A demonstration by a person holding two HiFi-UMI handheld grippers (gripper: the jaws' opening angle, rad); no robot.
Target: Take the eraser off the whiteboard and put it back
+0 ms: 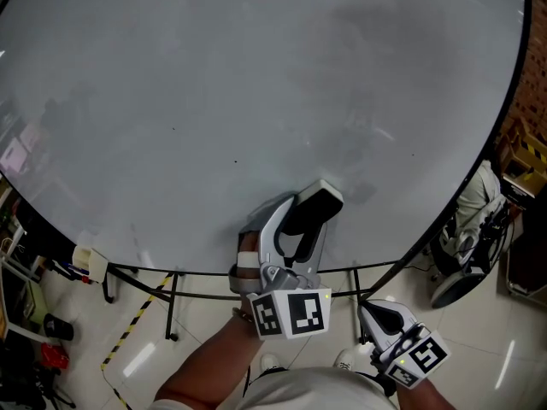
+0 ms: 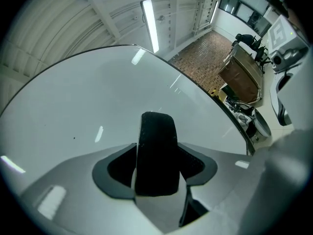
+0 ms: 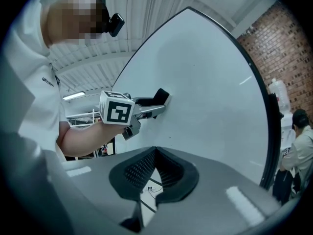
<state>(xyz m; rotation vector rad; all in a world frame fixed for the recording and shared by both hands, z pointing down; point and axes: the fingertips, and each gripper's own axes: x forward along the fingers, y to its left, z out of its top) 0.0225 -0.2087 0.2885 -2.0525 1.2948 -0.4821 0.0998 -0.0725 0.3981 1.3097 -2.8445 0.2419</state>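
The big whiteboard [image 1: 214, 101] fills the head view. The eraser [image 1: 321, 196], with a grey back and black felt, lies against the board's lower middle. My left gripper [image 1: 309, 213] points level at the board with a jaw on each side of the eraser. In the left gripper view the black eraser [image 2: 156, 131] fills the gap between the pads of the left gripper [image 2: 157, 166], which lie against its two sides. My right gripper [image 1: 378, 311] hangs lower right, away from the board, shut with nothing in it [image 3: 155, 152]. From there I see the left gripper [image 3: 152, 105] holding the eraser [image 3: 162, 96] at the board.
The board's black stand legs [image 1: 171, 301] and a strip of yellow-black tape [image 1: 132, 327] are on the floor below. Bags and gear [image 1: 474, 229] sit beyond the board's right edge. A person [image 3: 299, 143] stands by the brick wall [image 3: 279, 48].
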